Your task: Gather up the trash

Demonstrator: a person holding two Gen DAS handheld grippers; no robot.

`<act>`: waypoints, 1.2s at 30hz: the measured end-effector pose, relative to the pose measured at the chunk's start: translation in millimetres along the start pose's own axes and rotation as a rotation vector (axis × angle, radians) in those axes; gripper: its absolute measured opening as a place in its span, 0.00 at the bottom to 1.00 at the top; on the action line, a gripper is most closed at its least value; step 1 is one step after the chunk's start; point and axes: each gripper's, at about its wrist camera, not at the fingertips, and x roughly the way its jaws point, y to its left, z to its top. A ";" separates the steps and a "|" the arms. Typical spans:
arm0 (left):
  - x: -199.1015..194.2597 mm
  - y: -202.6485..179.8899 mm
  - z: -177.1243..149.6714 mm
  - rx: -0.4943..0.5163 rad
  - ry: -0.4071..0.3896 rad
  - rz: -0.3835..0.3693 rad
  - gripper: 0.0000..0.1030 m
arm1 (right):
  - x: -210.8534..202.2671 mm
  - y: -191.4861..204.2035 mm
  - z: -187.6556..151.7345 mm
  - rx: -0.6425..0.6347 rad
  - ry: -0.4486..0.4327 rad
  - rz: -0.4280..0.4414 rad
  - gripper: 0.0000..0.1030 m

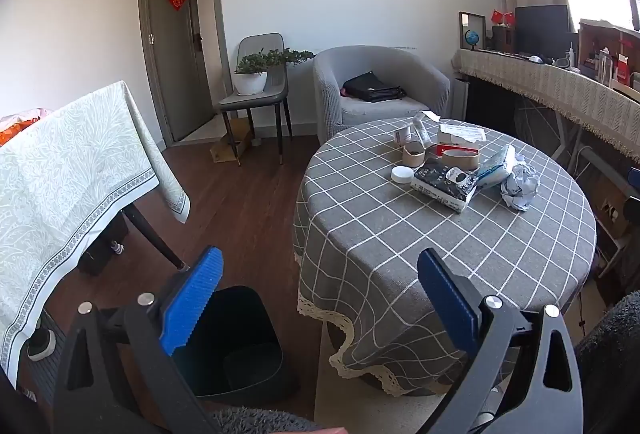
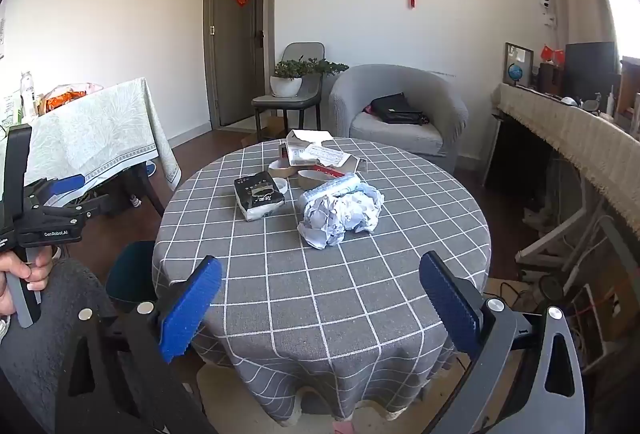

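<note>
A round table with a grey checked cloth point(image 2: 320, 274) point(image 1: 420, 234) holds the trash. There is crumpled pale paper point(image 2: 344, 214) point(image 1: 520, 186), a black packet point(image 2: 258, 194) point(image 1: 444, 182), a crushed plastic wrapper point(image 2: 332, 186), tape rolls point(image 1: 460, 156), a white lid point(image 1: 402, 174) and torn boxes point(image 2: 320, 154). A dark bin point(image 1: 236, 338) stands on the floor left of the table. My left gripper point(image 1: 316, 298) is open and empty above the bin and the table's edge. My right gripper point(image 2: 320, 302) is open and empty over the table's near side.
A second table with a pale patterned cloth point(image 1: 68, 170) stands at the left. A grey armchair with a black bag point(image 2: 400, 114) and a chair holding a plant point(image 2: 288, 82) stand behind. A long covered desk point(image 2: 568, 138) runs along the right.
</note>
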 end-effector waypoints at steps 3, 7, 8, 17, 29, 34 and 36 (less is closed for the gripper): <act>-0.3 1.5 0.3 -0.009 0.005 -0.003 0.97 | -0.3 -1.6 -0.4 0.015 0.000 0.009 0.97; 0.0 6.4 2.1 -0.029 0.012 -0.012 0.97 | 1.6 -3.7 1.8 0.033 -0.016 0.018 0.97; 0.2 8.0 2.7 -0.034 0.014 -0.014 0.97 | -2.4 -2.9 0.9 0.034 -0.025 0.019 0.97; 0.3 11.6 -2.8 -0.044 0.005 0.007 0.97 | -1.4 0.5 1.6 0.027 -0.030 0.023 0.97; 0.3 15.0 -4.1 -0.047 0.004 0.010 0.97 | 0.1 1.6 1.2 0.030 -0.033 0.025 0.97; 0.4 14.9 -3.9 -0.047 0.004 0.010 0.97 | -0.1 1.1 1.0 0.031 -0.034 0.025 0.97; 0.4 14.8 -4.0 -0.047 0.005 0.010 0.97 | 0.3 1.3 1.1 0.031 -0.033 0.025 0.97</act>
